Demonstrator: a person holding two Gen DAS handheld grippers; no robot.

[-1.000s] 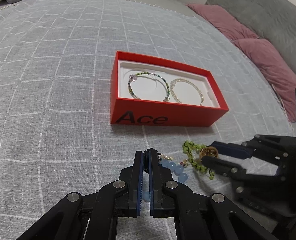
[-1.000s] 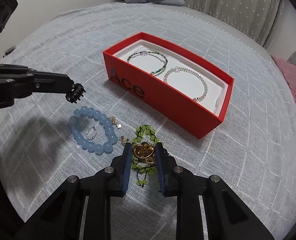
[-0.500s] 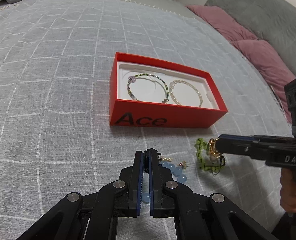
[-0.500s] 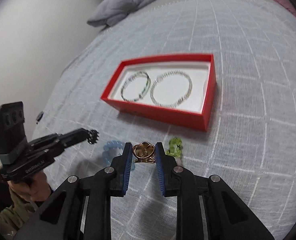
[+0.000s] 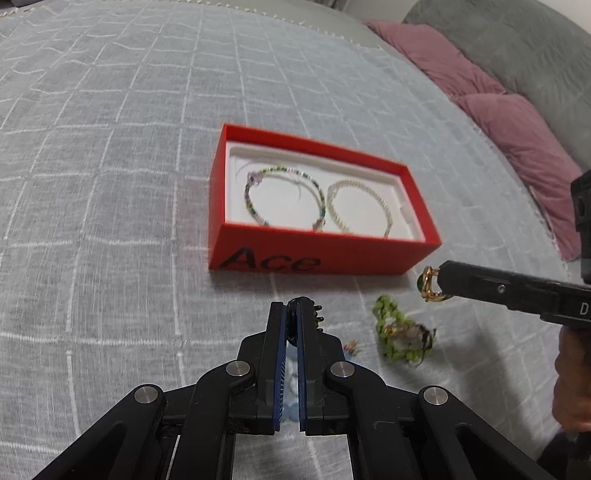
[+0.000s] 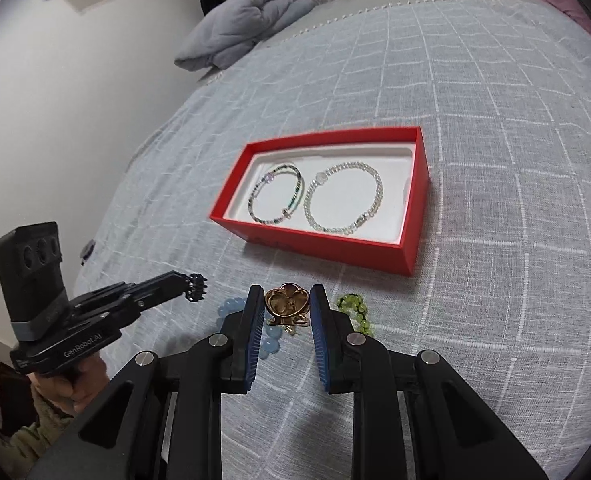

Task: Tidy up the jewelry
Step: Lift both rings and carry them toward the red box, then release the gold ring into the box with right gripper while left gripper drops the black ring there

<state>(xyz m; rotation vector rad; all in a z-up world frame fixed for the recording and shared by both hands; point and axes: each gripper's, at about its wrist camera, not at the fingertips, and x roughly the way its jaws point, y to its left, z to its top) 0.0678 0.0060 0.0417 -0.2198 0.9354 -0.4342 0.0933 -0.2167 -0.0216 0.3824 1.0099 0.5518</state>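
A grey checked bedspread (image 6: pixel 495 128) fills the frame, red box (image 6: pixel 409 258) at centre, white wall upper left; the right gripper (image 6: pixel 287 312) grasps a gold brooch (image 6: pixel 286 303), the left gripper (image 5: pixel 291 312) clamps a black clip (image 5: pixel 301 304).

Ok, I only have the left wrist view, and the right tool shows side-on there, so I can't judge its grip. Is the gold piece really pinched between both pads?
Observer: Yes. The right wrist view shows the right tool with both blue pads against the gold heart piece.
Operator: What's the black thing in my left tool?
Observer: A small black clip, round with teeth all around it.
Operator: And the blue beads hidden under it?
Observer: The blue bead bracelet lies on the bedspread, left of the green bead bracelet.
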